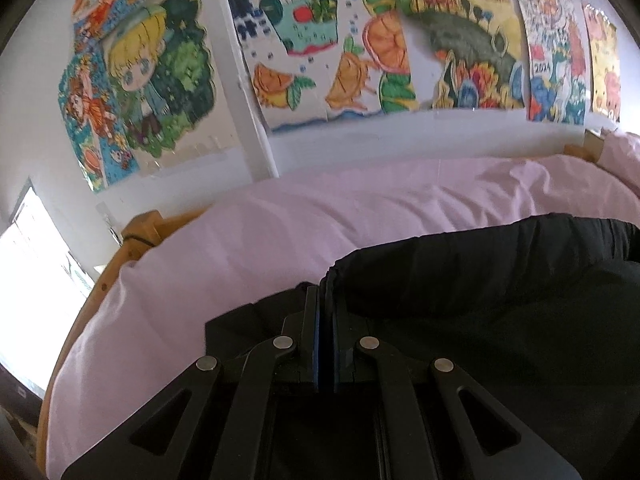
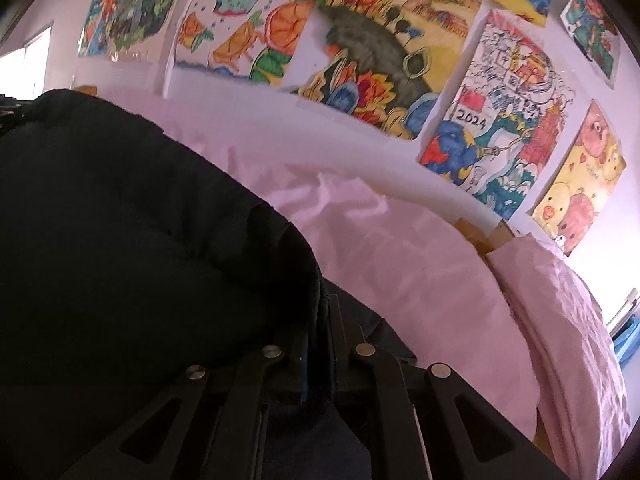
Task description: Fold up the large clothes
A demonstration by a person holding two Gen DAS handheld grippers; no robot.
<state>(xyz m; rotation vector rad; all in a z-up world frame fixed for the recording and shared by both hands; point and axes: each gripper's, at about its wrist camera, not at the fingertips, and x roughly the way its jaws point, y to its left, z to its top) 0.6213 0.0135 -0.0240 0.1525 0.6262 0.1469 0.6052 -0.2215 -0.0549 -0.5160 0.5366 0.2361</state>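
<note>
A large black garment [image 1: 500,300] lies over a bed with a pink sheet [image 1: 280,232]. My left gripper [image 1: 326,300] is shut on the garment's left edge, the cloth pinched between its blue pads. In the right wrist view the same black garment [image 2: 120,220] fills the left half. My right gripper [image 2: 322,312] is shut on its right edge, with the cloth bunched over the fingers. Both grippers hold the garment just above the sheet.
A white wall with several colourful drawings [image 1: 320,40] stands behind the bed. The wooden bed frame [image 1: 136,236] shows at the left corner and also in the right wrist view [image 2: 488,236]. A pink pillow [image 2: 560,320] lies at the right. A bright window [image 1: 36,264] is at far left.
</note>
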